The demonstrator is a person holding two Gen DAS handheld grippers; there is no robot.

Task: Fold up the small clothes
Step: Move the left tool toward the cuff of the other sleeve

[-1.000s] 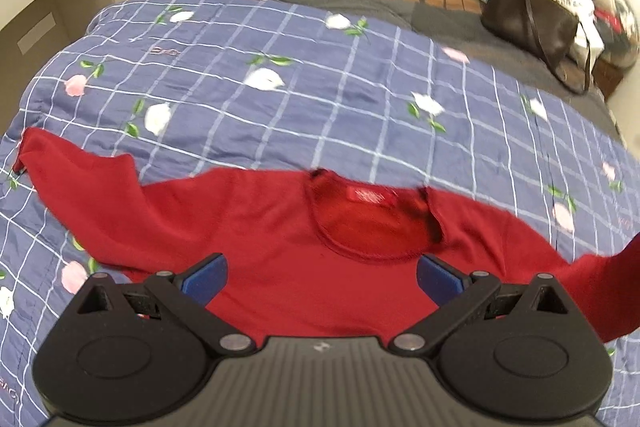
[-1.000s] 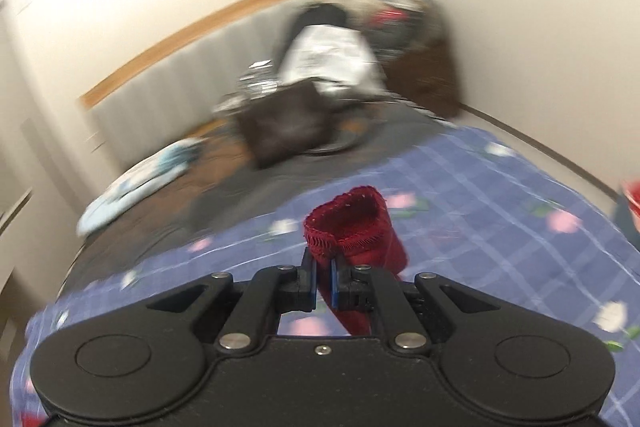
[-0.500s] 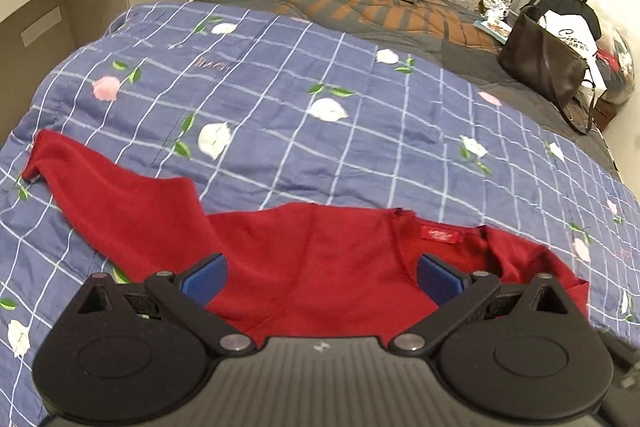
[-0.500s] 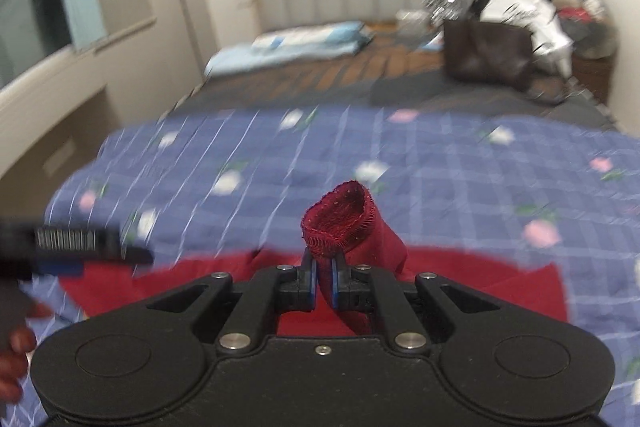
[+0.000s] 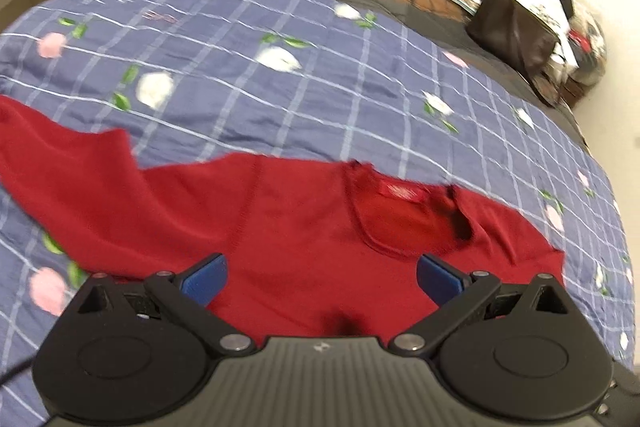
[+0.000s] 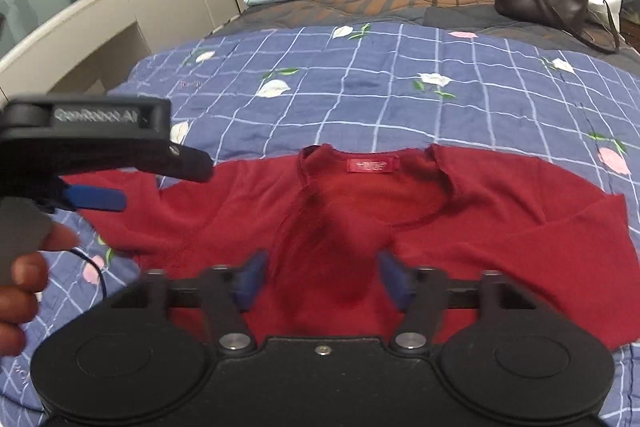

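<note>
Right sleeve (image 6: 532, 227) laid across sweater (image 6: 344, 211); right gripper (image 6: 320, 277) just opened, empty. Left gripper (image 5: 320, 277) wide, empty. Left sleeve (image 5: 60, 163) unfolded.

My right tool (image 6: 318, 281) pinched the cuff of the red sweater's (image 6: 440, 227) sleeve a second ago; its jaws have just opened and the cuff is out of them, the sleeve now folded across the sweater's body. My left tool (image 5: 320, 277) has dropped closer over the sweater.
</note>
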